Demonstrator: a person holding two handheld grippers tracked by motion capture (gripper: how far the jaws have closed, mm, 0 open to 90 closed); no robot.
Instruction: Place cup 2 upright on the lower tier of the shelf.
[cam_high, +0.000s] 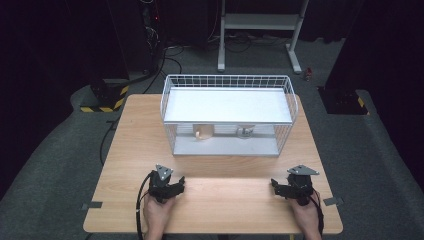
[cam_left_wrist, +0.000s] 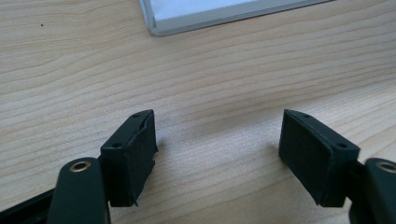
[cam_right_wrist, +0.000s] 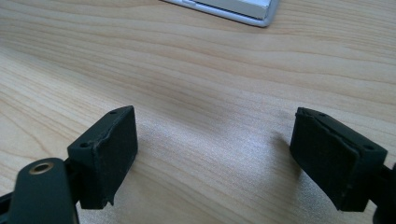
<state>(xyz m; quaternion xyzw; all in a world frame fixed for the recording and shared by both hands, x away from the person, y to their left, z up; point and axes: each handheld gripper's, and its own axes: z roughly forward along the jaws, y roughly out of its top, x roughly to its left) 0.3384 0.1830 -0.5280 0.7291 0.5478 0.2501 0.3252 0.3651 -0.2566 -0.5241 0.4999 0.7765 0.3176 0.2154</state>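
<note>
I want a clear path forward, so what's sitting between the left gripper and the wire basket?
Nothing: in the high view, bare wooden table runs from the open left gripper to the wire basket. The left gripper view shows bare wood up to the basket's tray corner.

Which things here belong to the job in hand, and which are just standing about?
Job: left gripper, right gripper, both open; wire rack; beige object and grey object under its shelf.

Just about: metal stand, cables.

Grey carpet floor (cam_high: 60, 150) around wooden desk (cam_high: 135, 150). Dark curtains behind. White metal stand (cam_high: 260, 22) at back. Black cables (cam_high: 170, 55) and yellow-black striped blocks (cam_high: 102, 100) on floor.
</note>
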